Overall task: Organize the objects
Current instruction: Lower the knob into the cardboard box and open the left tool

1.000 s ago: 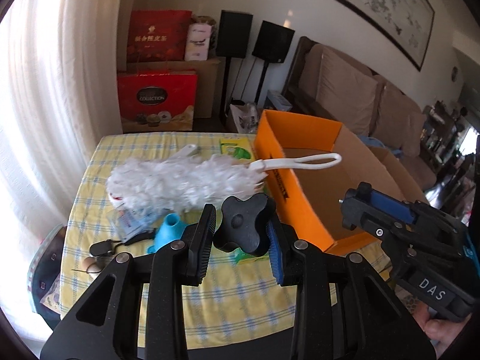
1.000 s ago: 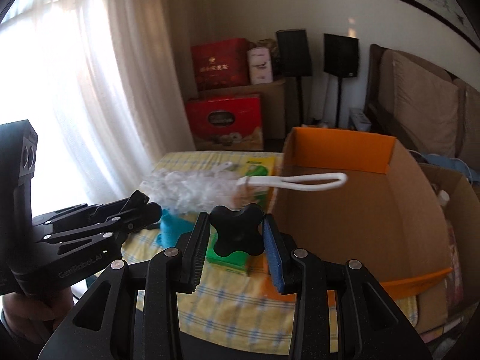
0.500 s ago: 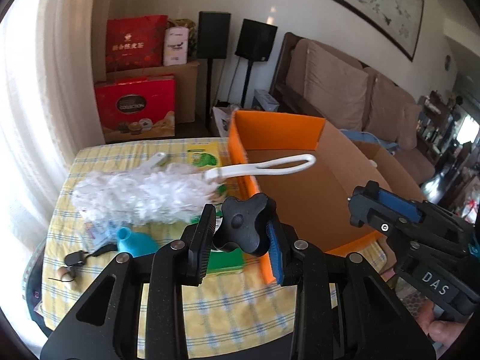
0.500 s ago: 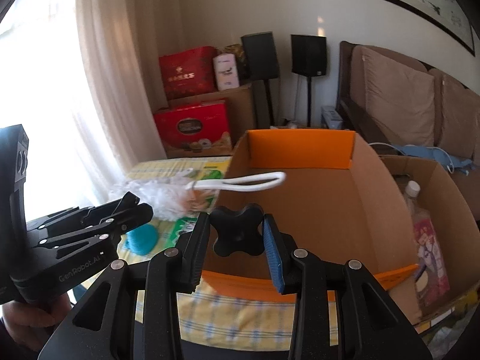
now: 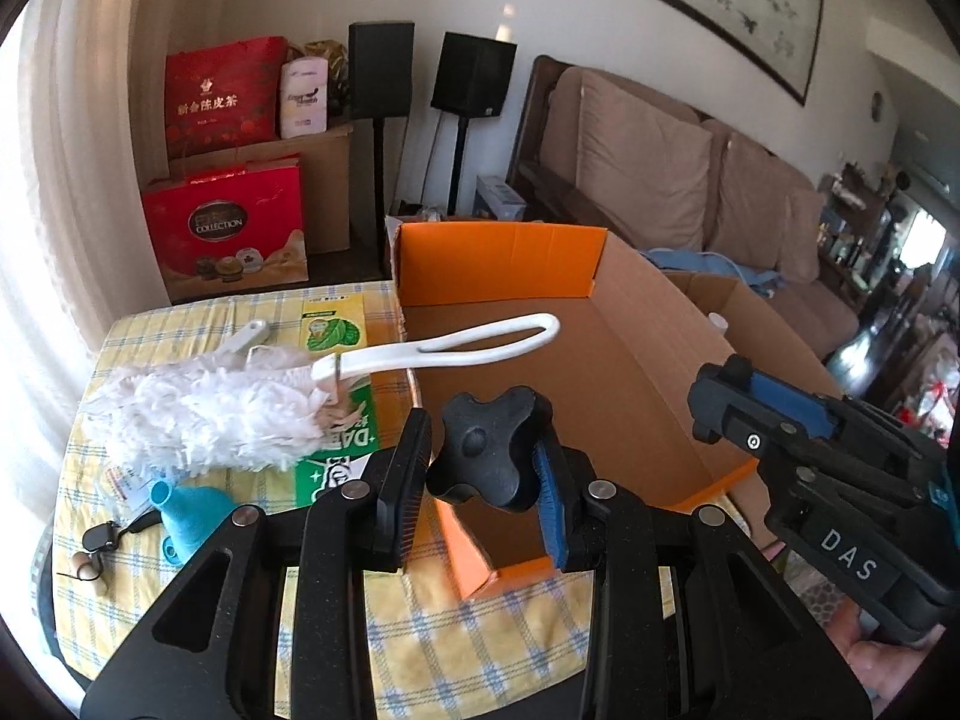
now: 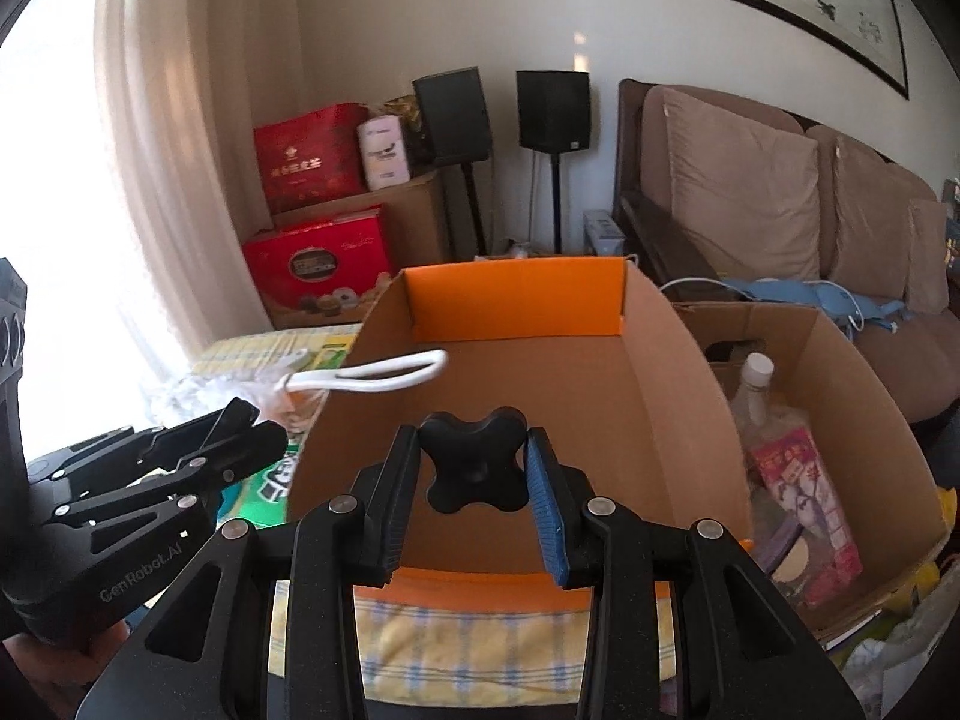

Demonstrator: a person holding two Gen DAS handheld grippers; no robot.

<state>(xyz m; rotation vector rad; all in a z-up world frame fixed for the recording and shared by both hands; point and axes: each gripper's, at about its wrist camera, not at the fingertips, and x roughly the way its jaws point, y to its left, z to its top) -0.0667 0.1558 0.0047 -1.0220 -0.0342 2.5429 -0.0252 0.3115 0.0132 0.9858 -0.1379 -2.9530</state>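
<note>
Your left tool and right tool both stand slightly apart, gripping nothing. The duster lies on the counter, handle reaching over the box wall. Clamp squarely across that handle, I'd say, and lift the head clear.

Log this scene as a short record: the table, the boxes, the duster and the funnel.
table: yellow checked cloth
orange box: open, on the table, nothing visible inside
duster: fluffy head on the table, white loop handle reaching over the box wall
funnel: blue, beside the duster head
second box: beyond the orange box, holds a bottle
</note>
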